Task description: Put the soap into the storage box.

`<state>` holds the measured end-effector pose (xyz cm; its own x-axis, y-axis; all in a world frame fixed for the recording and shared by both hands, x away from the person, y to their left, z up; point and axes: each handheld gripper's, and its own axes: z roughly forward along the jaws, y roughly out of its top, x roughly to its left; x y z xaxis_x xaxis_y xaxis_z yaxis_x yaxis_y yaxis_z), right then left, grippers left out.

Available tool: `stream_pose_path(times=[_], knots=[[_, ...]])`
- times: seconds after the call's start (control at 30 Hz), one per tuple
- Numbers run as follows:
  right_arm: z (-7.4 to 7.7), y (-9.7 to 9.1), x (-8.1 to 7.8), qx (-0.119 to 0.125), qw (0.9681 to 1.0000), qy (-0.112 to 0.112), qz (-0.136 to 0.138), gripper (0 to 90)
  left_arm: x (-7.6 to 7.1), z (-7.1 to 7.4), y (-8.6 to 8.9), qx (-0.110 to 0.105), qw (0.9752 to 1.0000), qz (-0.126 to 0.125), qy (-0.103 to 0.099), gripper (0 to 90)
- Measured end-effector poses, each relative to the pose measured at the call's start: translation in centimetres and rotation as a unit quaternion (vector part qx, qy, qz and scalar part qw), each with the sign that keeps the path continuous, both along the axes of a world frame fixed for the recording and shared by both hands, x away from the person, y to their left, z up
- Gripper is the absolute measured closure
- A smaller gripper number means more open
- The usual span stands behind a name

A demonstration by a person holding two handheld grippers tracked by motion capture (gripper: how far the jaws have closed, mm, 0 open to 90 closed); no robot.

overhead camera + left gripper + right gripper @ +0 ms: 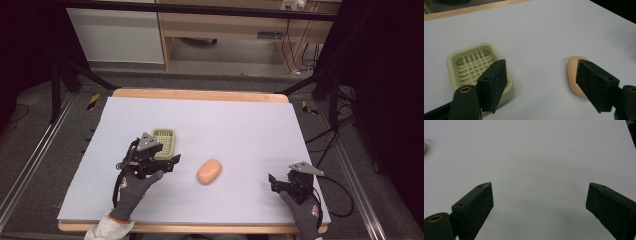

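- The soap bar (pixel 209 171), a peach-coloured rounded oblong, lies flat on the pale table sheet (pixel 240 130), a little nearer the person than the middle of the sheet.
- In the high view its long axis runs on a slant, from the near left end up to the far right end; neither end is marked apart from the other.
- No stamp or lettering can be made out on the soap, though the pictures may be too coarse to show a faint one.
- The soap dish (pixel 164 141), pale green with a slotted grid floor, sits to the left of the soap and farther from the person, apart from it; no writing is legible on it.
- The left gripper (pixel 541 85) hangs over the sheet between dish and soap with its jaws spread wide and holding nothing; in the left gripper view one jaw overlaps the dish's near corner and the other overlaps the soap's near end, and contact cannot be told.
- The right gripper (pixel 539 202) is near the sheet's near right corner, well apart from the soap, jaws wide apart over bare sheet and gripping nothing.
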<state>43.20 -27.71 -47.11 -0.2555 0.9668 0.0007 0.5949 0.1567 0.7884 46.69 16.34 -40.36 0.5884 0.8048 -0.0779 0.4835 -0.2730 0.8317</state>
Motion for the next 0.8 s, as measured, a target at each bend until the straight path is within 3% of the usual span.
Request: stream_pose_path(times=[0.33, 0.8], knots=[[0.0, 0.2, 0.1, -0.003, 1.0000, 0.001, 0.003, 7.6, -0.1, -1.9, -3.0, 0.037, 0.9987, -0.030, 0.019, 24.4], [-0.1, 0.2, 0.1, -0.004, 1.0000, 0.004, 0.003, 7.6, 0.3, -2.0, -5.5, 0.057, 0.9967, -0.052, 0.027, 24.4]])
